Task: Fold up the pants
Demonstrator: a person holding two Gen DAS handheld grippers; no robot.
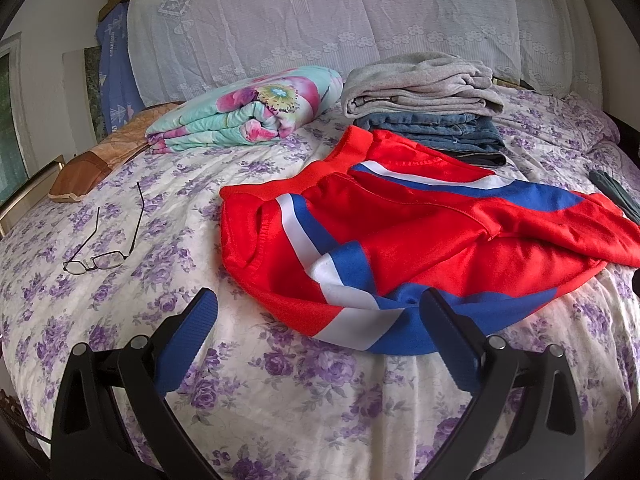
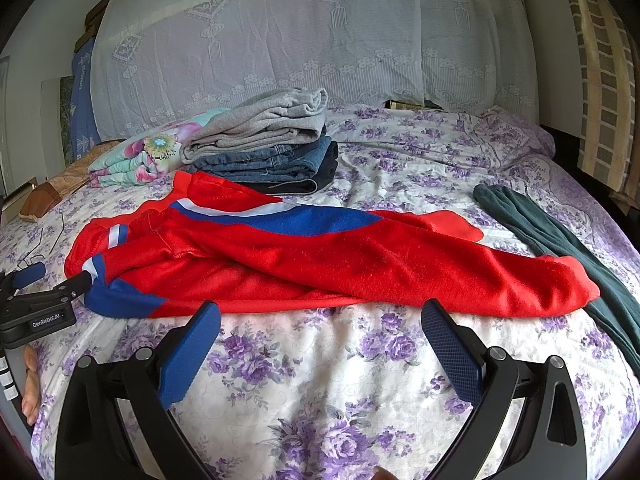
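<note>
Closest to the viewer, both sets of tongs hover over the near edge of a bed (image 2: 304,380) covered in a purple-flowered sheet, each with its blue pads spread apart and gripping nothing. The left tongs (image 1: 318,304) sit at the blue and white hip corner of the red pants (image 2: 360,268), one pad just touching the fabric; the right tongs (image 2: 320,314) wait just short of the nearer leg. The pants lie along the near edge, long axis running side to side, waistband toward the left and cuffs toward the right, one leg loosely overlapping the other. A likely slip: a pinch here may catch only the top layer, so the fold drags crooked or bunches. A dark green garment (image 2: 560,240) lies just beside the cuffs and could be snagged. Farther left rest eyeglasses (image 1: 96,260). Toward the far edge sit stacked folded clothes (image 2: 272,144) and a floral quilt (image 1: 248,108).
</note>
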